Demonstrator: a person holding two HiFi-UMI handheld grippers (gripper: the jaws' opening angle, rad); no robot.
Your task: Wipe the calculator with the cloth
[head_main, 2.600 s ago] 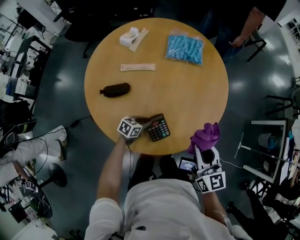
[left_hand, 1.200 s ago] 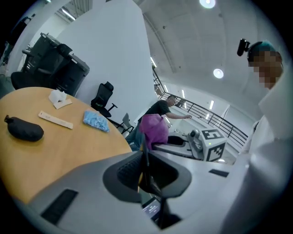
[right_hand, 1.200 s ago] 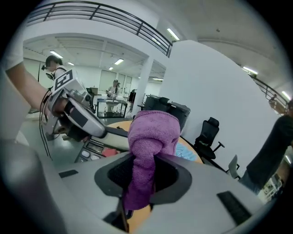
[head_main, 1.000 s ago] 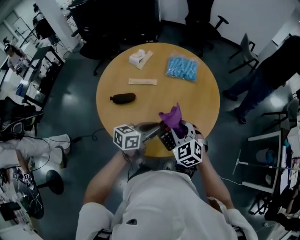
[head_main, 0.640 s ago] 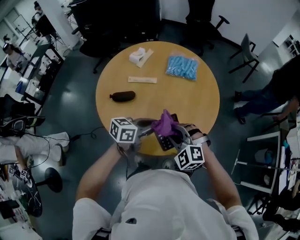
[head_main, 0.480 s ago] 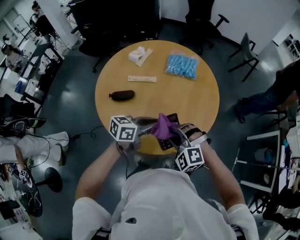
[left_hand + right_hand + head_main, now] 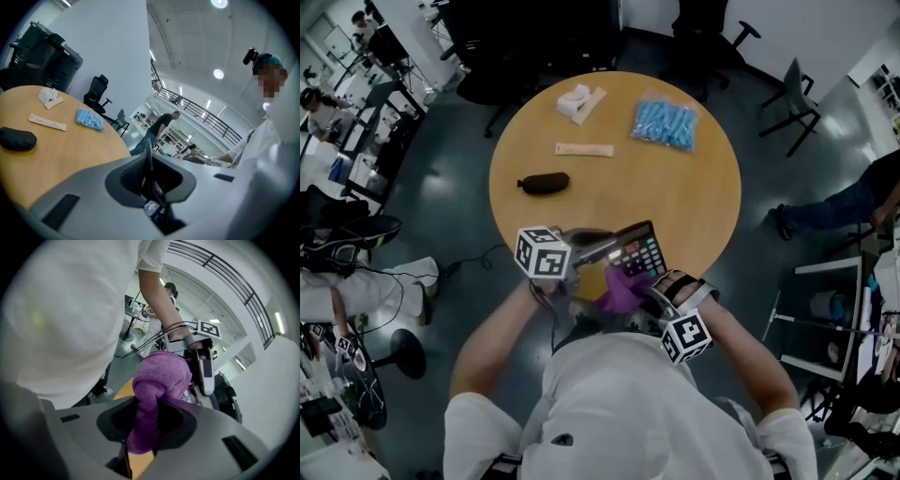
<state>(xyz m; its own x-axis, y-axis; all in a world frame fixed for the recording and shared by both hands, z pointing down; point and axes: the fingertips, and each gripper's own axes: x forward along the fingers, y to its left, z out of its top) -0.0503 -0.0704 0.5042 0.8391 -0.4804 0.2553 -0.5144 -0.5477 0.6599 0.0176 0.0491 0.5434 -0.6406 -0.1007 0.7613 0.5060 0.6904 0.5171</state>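
My left gripper (image 7: pixel 612 249) is shut on the left edge of the black calculator (image 7: pixel 641 251) and holds it tilted over the round table's near edge, keys facing up. In the left gripper view the calculator (image 7: pixel 149 161) shows edge-on between the jaws of that gripper (image 7: pixel 149 177). The purple cloth (image 7: pixel 622 287) is bunched in my right gripper (image 7: pixel 637 292), which is shut on it at the calculator's near side. The right gripper view shows the cloth (image 7: pixel 160 378) rising from the right gripper (image 7: pixel 149 427), with the calculator mostly hidden behind it.
On the wooden table (image 7: pixel 694 202) lie a black pouch (image 7: pixel 540 183), a paper-wrapped stick (image 7: pixel 584 148), a bag of blue items (image 7: pixel 667 123) and a white wad (image 7: pixel 574 97). Office chairs stand beyond the far rim, and a person's leg (image 7: pixel 853 202) shows at the right.
The right gripper has dragged the purple cloth from on top of the calculator toward me, to its near side, uncovering the keys. The left gripper kept the calculator in place.
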